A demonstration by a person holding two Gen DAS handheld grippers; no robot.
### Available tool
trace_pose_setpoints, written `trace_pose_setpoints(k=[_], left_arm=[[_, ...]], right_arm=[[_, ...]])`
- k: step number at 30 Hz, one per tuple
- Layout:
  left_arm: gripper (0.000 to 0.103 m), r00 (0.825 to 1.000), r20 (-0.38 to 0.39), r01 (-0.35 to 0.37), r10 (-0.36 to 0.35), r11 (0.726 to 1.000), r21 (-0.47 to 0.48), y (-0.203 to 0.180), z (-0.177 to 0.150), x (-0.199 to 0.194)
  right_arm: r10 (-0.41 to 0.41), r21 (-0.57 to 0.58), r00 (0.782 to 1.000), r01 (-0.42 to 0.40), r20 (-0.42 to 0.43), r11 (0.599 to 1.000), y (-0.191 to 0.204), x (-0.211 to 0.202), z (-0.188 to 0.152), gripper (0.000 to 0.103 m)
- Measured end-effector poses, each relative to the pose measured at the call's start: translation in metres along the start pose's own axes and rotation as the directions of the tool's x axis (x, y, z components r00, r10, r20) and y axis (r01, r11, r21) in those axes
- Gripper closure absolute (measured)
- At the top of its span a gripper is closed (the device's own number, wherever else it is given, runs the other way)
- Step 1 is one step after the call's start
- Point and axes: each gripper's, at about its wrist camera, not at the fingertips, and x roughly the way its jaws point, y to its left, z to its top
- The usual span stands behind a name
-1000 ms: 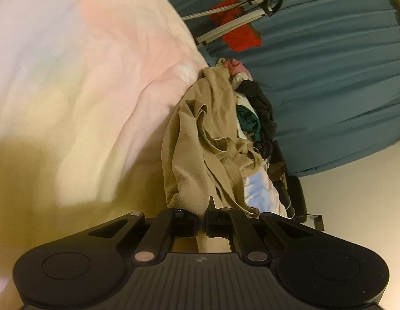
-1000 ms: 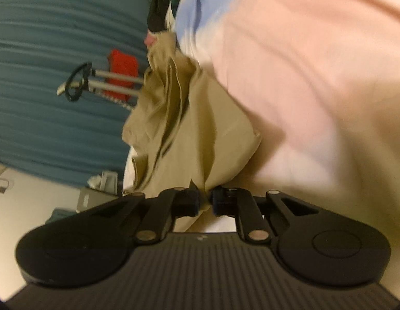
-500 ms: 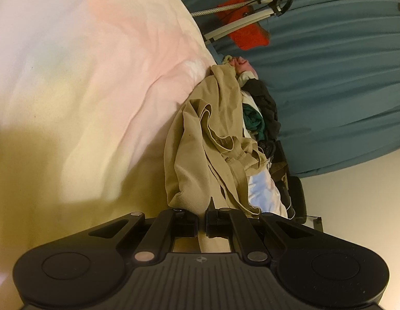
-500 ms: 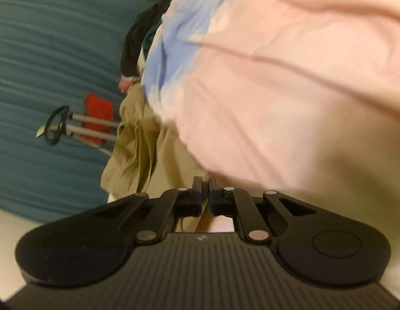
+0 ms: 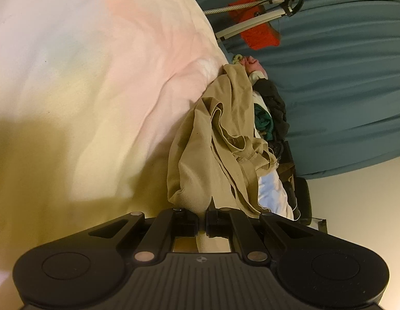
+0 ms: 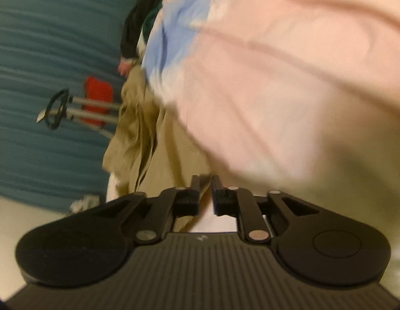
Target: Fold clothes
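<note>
A crumpled tan garment lies on the pastel bedsheet near the bed's edge. My left gripper is shut on a fold of this tan cloth at its near end. In the right wrist view the same tan garment hangs beside the pink and blue sheet. My right gripper has its fingers a small gap apart with tan cloth between them; the view is blurred.
A pile of other clothes, black, green, white and pink, lies along the bed's edge. A teal curtain hangs behind. A drying rack with a red cloth stands by it. Pale floor lies beyond.
The left gripper has held its grip with little motion. The right gripper has moved along the sheet, and its fingers have parted slightly from the tight pinch of half a second ago.
</note>
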Motion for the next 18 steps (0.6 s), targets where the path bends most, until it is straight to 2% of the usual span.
trace_pose_setpoints(k=[1,3,8,11,13,16,18], left_arm=[[0.098,1.0,0.0,0.0,0.0,1.0,-0.004,0.0,-0.001,-0.001],[0.098,1.0,0.008,0.001,-0.001,1.0,0.005,-0.002,-0.001,-0.004],[0.098,1.0,0.008,-0.002,0.002,1.0,0.0,0.001,0.002,-0.002],[0.098,1.0,0.007,-0.003,0.003,1.0,-0.006,0.0,0.002,-0.003],[0.098,1.0,0.008,-0.002,0.002,1.0,0.002,-0.001,0.002,-0.004],[0.098,1.0,0.012,0.002,-0.002,1.0,0.01,-0.002,0.002,-0.006],[0.098,1.0,0.015,0.008,-0.008,1.0,0.013,-0.002,0.002,-0.008]], right_arm=[[0.01,0.015,1.0,-0.01,-0.017,1.0,-0.001,0.003,-0.002,0.061],[0.031,0.047,0.999,-0.029,-0.042,0.999,-0.004,0.008,-0.005,0.05],[0.078,0.118,0.996,-0.074,-0.032,0.99,-0.013,0.016,-0.005,0.051],[0.098,0.126,0.995,-0.093,-0.034,0.988,-0.014,0.027,0.0,0.064],[0.094,0.116,0.995,-0.09,-0.033,0.989,-0.012,0.033,0.001,0.08],[0.099,0.078,0.995,-0.097,-0.024,0.992,-0.008,0.033,0.002,0.091],[0.111,0.043,0.994,-0.11,-0.004,0.993,-0.002,0.028,0.001,0.093]])
